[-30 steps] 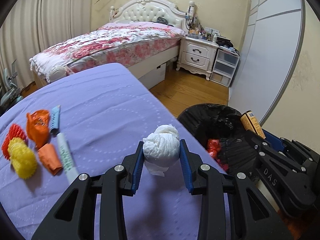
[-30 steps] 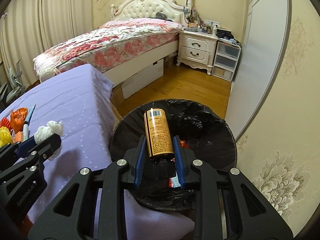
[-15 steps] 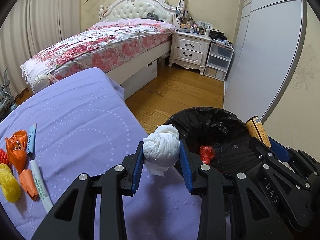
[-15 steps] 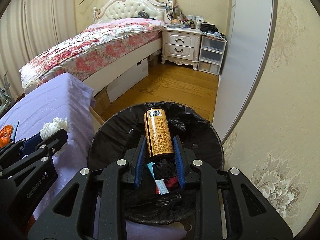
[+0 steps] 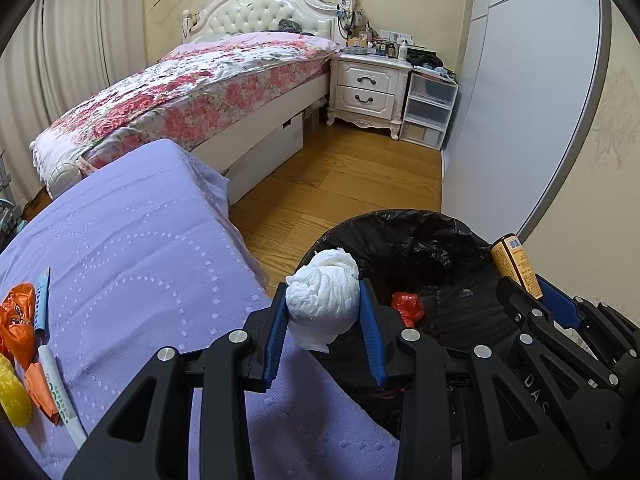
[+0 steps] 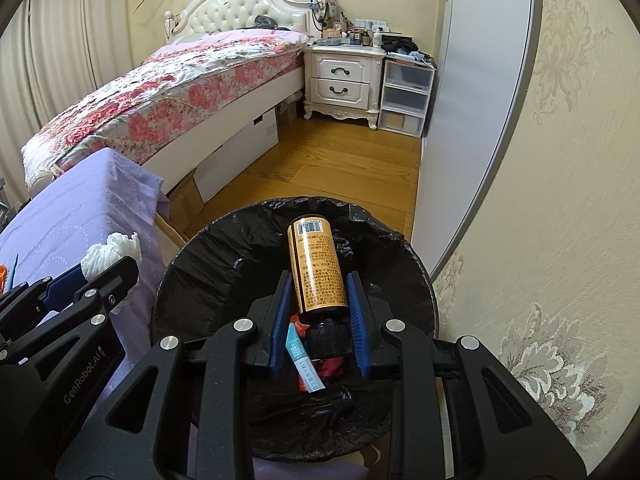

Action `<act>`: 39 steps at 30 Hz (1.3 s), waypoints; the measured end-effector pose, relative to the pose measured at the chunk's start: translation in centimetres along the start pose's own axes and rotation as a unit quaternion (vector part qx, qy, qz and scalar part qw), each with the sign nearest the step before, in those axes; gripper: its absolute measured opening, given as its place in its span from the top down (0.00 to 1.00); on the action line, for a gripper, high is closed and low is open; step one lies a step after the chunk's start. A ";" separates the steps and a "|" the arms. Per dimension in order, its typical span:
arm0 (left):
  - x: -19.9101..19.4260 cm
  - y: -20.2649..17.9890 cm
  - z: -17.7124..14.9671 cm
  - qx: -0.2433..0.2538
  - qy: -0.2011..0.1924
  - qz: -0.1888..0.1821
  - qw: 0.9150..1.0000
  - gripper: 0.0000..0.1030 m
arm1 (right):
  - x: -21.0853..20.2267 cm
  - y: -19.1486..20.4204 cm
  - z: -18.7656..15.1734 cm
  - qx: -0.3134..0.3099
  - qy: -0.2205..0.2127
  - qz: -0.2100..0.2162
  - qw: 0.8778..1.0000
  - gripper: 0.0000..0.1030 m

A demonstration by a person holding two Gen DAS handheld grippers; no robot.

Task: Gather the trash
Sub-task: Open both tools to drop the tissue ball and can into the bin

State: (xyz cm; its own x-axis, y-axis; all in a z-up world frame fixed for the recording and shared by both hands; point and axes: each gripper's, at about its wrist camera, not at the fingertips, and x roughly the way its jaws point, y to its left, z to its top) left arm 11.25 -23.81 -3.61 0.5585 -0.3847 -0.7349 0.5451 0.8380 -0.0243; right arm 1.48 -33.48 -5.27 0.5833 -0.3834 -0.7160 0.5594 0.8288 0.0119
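Observation:
My left gripper [image 5: 323, 300] is shut on a crumpled white tissue wad [image 5: 322, 295], held at the near left rim of the black-lined trash bin [image 5: 420, 240]. My right gripper [image 6: 316, 294] is shut on an orange bottle [image 6: 318, 268] with a black cap, lying lengthwise between the blue pads [image 6: 357, 312] above the trash bin [image 6: 224, 256]. Red scraps [image 5: 408, 307] and a small blue-white packet [image 6: 303, 360] lie inside the bin. In the right wrist view the tissue wad [image 6: 110, 252] and left gripper [image 6: 100, 276] show at the left.
A table with a purple cloth [image 5: 132, 256] stands left of the bin; orange wrappers [image 5: 18, 320], a yellow scrubber [image 5: 12, 396] and a pen [image 5: 52, 376] lie at its left edge. Beyond are a floral bed [image 5: 200, 92], a white nightstand [image 5: 366, 88], plastic drawers [image 5: 428, 112] and wood floor [image 5: 344, 176].
Both grippers have shifted right toward the bin. The tissue wad now hangs at the bin's rim instead of over the cloth, and the bottle sits farther over the bin's opening.

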 end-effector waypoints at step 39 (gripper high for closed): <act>-3.6 6.5 -1.3 -0.068 -0.007 0.071 0.995 0.28 | -1.5 2.2 -0.1 -0.005 -0.019 0.011 1.000 0.37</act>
State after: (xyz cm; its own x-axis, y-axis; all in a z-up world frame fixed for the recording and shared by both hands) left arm 12.01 -16.47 -2.01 0.6323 -0.2634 -0.7285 0.3717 0.9283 -0.0130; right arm 1.76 -31.06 -4.17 0.6175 -0.3807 -0.6883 0.5409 0.8408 0.0202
